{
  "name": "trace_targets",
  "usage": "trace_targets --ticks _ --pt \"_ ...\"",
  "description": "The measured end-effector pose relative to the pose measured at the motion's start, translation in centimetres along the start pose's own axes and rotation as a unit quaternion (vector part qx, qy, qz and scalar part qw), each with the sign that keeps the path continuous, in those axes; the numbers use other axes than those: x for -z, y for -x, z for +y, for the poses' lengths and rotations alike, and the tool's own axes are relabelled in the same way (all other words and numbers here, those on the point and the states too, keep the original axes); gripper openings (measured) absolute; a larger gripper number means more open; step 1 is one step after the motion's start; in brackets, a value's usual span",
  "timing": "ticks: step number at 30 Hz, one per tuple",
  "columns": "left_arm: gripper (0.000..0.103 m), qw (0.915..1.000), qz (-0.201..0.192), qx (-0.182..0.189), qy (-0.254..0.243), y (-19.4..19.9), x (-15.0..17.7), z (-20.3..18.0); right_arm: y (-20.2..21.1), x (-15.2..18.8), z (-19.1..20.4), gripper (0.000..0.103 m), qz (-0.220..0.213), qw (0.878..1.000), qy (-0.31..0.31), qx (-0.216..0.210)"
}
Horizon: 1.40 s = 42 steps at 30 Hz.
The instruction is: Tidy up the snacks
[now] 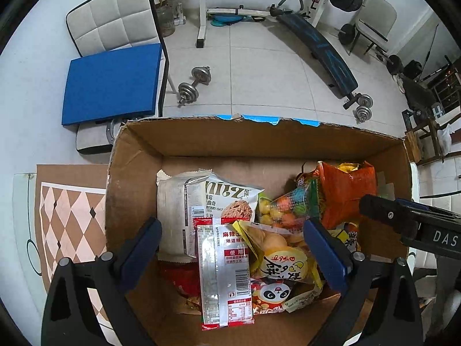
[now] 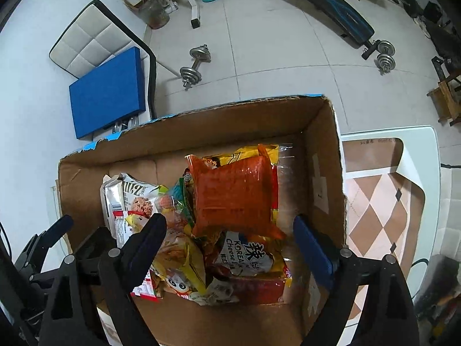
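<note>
Snacks piled in the cardboard box (image 1: 138,144); I hover, choosing a packet.
Both grippers, left (image 1: 230,248) and right (image 2: 230,239), hang with jaws released, empty; next I close on the orange packet (image 2: 233,196).

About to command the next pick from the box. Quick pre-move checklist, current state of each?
1. Left gripper jaws open, holding nothing: ok.
2. Right gripper jaws open, holding nothing: ok.
3. Silver-red sachet lies on top of the pile between the left jaws, unobstructed: ok.
4. Orange packet on top of the pile ahead of the right jaws: ok.
5. Cardboard box upright, top open: ok.
6. Arms close over the box, right gripper at the left view's edge; clearance: cannot tell.
</note>
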<state>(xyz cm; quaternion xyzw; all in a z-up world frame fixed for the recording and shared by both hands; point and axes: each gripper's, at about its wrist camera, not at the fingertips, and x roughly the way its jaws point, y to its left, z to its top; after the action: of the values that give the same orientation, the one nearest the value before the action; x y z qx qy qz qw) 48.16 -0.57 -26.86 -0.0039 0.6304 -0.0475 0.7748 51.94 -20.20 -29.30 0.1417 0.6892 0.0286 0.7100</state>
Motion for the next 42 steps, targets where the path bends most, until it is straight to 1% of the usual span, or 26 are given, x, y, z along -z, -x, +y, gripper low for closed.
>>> trace_targets --ticks 7,11,15,20,27,30,32,35,40,42 --pt "0.101 0.9999 -0.013 0.001 0.007 1.7 0.5 0.4 1.8 1.2 0.4 0.093 -0.013 1.000 0.014 0.014" --pt "0.101 0.9996 -0.024 0.005 0.012 3.4 1.3 0.5 3.5 2.6 0.7 0.094 -0.033 0.999 0.026 0.021" --pt "0.101 0.9990 -0.042 0.010 0.014 5.8 2.8 0.4 5.4 4.6 1.0 0.095 -0.054 0.998 0.037 0.026" --pt "0.101 0.9976 -0.068 0.011 0.011 8.9 5.5 0.0 7.9 8.4 1.3 0.095 -0.081 0.995 0.048 0.019" --pt "0.101 0.9951 -0.098 0.005 0.002 13.3 11.0 -1.3 11.3 14.7 1.5 0.096 -0.118 0.991 0.060 0.015" --pt "0.101 0.9941 -0.108 0.006 0.002 14.9 13.1 -1.6 13.2 17.7 1.3 0.096 -0.133 0.989 0.062 0.006" --pt "0.101 0.9923 -0.124 0.005 0.005 16.3 14.5 -1.7 14.5 19.3 1.2 0.096 -0.143 0.988 0.063 0.004" --pt "0.101 0.9882 -0.153 -0.008 -0.001 18.7 17.3 -2.3 16.4 22.3 0.9 0.096 -0.161 0.985 0.064 -0.001" --pt "0.101 0.9830 -0.183 -0.005 -0.002 22.0 20.7 -2.7 19.5 27.0 0.5 0.097 -0.189 0.980 0.064 -0.010" --pt "0.101 0.9812 -0.193 -0.007 -0.001 23.3 21.9 -2.8 20.9 28.9 0.4 0.097 -0.205 0.976 0.068 -0.007"
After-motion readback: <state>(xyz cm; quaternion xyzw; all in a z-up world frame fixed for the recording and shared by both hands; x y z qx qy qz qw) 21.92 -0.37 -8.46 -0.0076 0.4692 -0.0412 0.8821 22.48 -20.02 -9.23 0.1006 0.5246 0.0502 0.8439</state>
